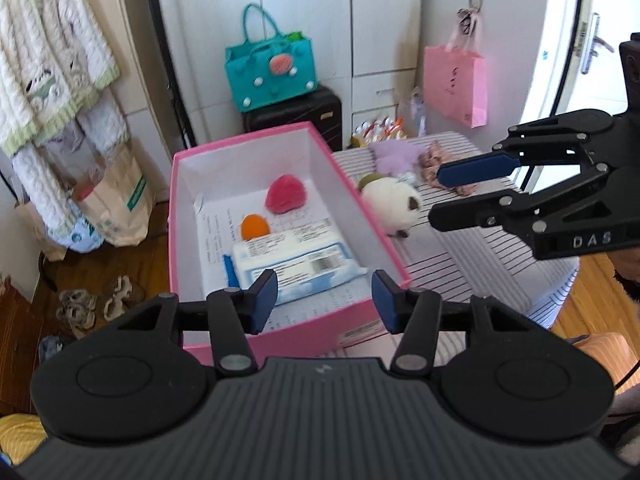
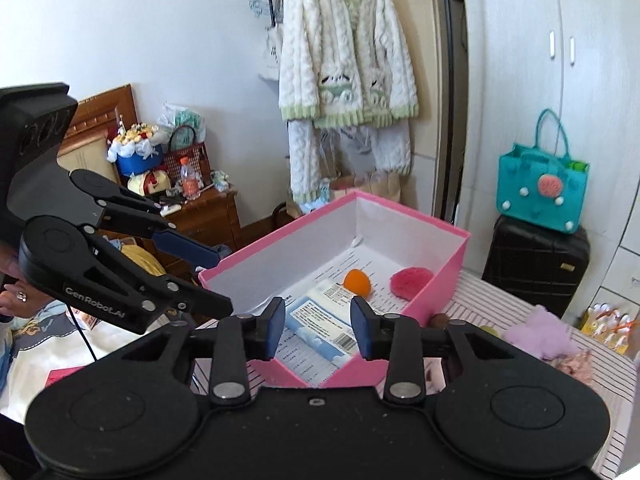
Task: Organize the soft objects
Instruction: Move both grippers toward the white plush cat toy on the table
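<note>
A pink box (image 1: 288, 328) stands open on a striped surface (image 1: 480, 264). Inside lie a pink knitted piece (image 1: 286, 194), an orange ball (image 1: 255, 227) and a pack of wipes (image 1: 296, 260). Right of the box rest a white plush (image 1: 390, 204), a purple plush (image 1: 394, 156) and a floral scrunchie (image 1: 434, 160). My left gripper (image 1: 325, 298) hangs open over the box's near end, holding nothing. My right gripper (image 1: 436, 196) stands open and empty beside the white plush. In the right wrist view it (image 2: 318, 326) is above the box (image 2: 452, 264), with the left gripper (image 2: 224, 280) at its left.
A teal bag (image 1: 270, 68) sits on a black suitcase (image 1: 296, 116) behind the box. A pink paper bag (image 1: 456, 84) hangs on the wardrobe. A white cardigan (image 2: 348, 60) hangs at the left, with paper bags (image 1: 112, 200) and slippers (image 1: 92, 304) on the floor.
</note>
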A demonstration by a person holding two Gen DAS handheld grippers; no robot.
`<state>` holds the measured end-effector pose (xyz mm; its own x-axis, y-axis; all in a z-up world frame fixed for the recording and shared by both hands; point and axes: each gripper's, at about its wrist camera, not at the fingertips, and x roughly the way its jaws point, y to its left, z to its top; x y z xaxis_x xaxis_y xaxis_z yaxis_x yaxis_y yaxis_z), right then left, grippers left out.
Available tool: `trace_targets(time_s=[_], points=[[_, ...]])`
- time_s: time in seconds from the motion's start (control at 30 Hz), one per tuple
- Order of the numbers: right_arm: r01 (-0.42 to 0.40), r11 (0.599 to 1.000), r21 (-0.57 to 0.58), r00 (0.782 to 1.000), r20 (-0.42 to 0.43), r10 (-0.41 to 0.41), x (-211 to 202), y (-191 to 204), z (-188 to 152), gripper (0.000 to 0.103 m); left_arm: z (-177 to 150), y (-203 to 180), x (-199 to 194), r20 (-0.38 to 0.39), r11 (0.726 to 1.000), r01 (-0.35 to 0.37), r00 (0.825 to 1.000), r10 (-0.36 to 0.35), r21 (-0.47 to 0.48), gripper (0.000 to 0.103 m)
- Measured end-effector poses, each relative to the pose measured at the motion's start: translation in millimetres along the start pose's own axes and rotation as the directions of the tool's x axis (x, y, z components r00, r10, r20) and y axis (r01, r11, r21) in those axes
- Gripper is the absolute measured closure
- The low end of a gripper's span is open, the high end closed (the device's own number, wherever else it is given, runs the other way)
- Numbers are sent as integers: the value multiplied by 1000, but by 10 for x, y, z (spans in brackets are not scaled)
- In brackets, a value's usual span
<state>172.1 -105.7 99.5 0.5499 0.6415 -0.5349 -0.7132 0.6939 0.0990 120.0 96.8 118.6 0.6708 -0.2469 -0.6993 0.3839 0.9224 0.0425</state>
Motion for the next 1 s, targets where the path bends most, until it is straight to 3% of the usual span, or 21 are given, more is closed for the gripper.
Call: trace_targets(time_s=[0.17,0.27,0.37,0.43,0.63,0.73,0.8,1.0], points=[[40,999,7,998,53,-40,-346,-88,-160,52,-86,-210,-129,103,1000,3,995,-3,0,49],[58,998,28,996,63,-60,-483,-194,-348,51,-163,-344,-133,211,1000,4,977,0,-17,45],[83,993,85,995,54,-88,-577,-331,-578,50,-228,-478,6,271,999,18,962,-3,-52,43],[106,988,112,993,46,-112,-644,-399,-728,47,-225,-539,152,276,995,68,960,-47,-67,42],[172,973,151,984,22,-177,-753,-639,-1059,39,-161,-818,558,289,995,75,956,-51,-73,41],[205,965,161,977,29,-212,-767,-795,-1173,29,-124,-996,748,288,995,72,956,-50,-69,40],[221,958,181,971,55,-235,-829,-932,-1297,12,-93,-1094,869,286,994,84,956,-61,-71,35],[275,952,133,952,104,-289,-638,-1216,-1530,10,57,-1339,1247,277,995,26,961,3,-101,25]])
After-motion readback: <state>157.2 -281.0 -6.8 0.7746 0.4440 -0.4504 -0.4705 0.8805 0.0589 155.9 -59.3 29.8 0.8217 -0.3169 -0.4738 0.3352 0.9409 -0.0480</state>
